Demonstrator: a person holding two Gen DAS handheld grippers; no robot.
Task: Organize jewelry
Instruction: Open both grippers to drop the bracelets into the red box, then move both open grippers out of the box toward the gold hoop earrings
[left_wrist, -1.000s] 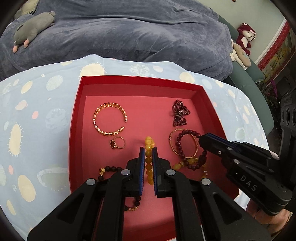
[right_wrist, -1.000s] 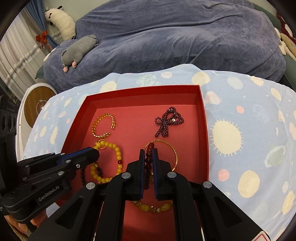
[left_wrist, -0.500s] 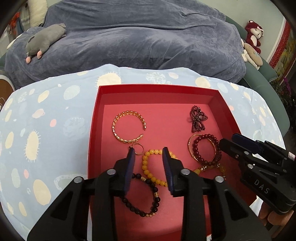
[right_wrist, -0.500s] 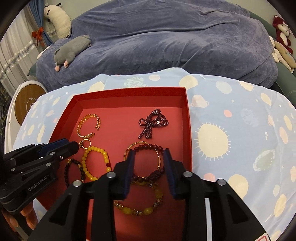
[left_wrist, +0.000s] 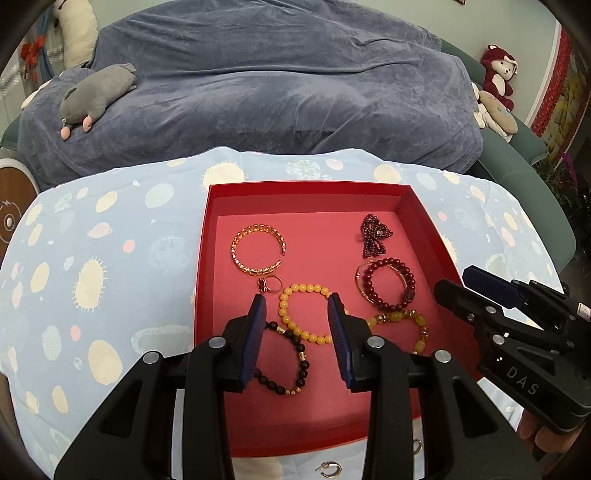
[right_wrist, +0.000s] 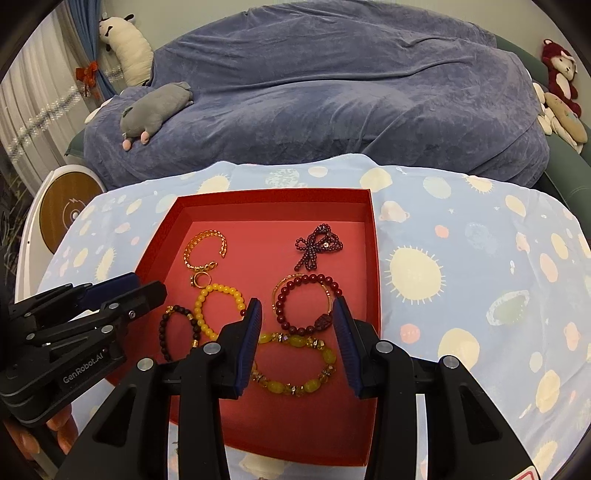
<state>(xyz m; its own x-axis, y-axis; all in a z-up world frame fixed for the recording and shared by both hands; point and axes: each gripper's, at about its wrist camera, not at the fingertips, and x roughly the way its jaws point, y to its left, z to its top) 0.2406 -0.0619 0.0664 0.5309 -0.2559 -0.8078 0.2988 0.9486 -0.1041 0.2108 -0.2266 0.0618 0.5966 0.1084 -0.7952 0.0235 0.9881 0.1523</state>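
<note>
Your left gripper (left_wrist: 297, 314) hangs over the near half of the red tray (left_wrist: 310, 190) with its jaws partly apart and nothing between the pads; through the gap you see the yellow bead bracelet (left_wrist: 303, 314) lying flat on the tray floor, with the dark bead bracelet (left_wrist: 286, 363) just below it. Your right gripper (right_wrist: 297, 317) is likewise partly parted and empty above the dark red bead bracelet (right_wrist: 304, 304), which lies over a thin gold bangle, and the chunky yellow-green bracelet (right_wrist: 295, 363) sits nearer you. Farther back lie the gold cuff (left_wrist: 258, 249), a small ring (left_wrist: 269, 284) beside it, and the beaded bow (left_wrist: 375, 236). On the patterned cloth (left_wrist: 92, 258) at the tray's near edge lies what looks like a small hoop earring (left_wrist: 330, 469), though the view there is poor.
</note>
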